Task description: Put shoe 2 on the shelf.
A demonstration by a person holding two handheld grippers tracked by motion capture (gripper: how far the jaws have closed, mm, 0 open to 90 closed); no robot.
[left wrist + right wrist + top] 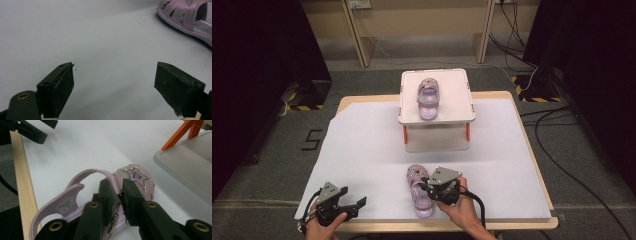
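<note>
A lilac child's sandal (416, 176) lies near the table's front edge, toe pointing away from me. My right gripper (428, 189) is shut on its side upper. In the right gripper view the jaws (118, 185) pinch the strap just behind the glittery star on the sandal (136, 176). A matching sandal (429, 97) rests on top of the white stand (457, 90) at the back. At the front left, my left gripper (358, 206) is open and holds nothing. Its jaws (115, 67) spread wide over bare cover, with the near sandal (182, 15) at upper right.
The stand has orange legs (468, 131) and a lower shelf (190, 162) just beyond the held sandal. A white cover (362, 150) lies over the table, with its wooden edge (22, 190) exposed at the front. Cables (557, 150) trail on the floor at the right.
</note>
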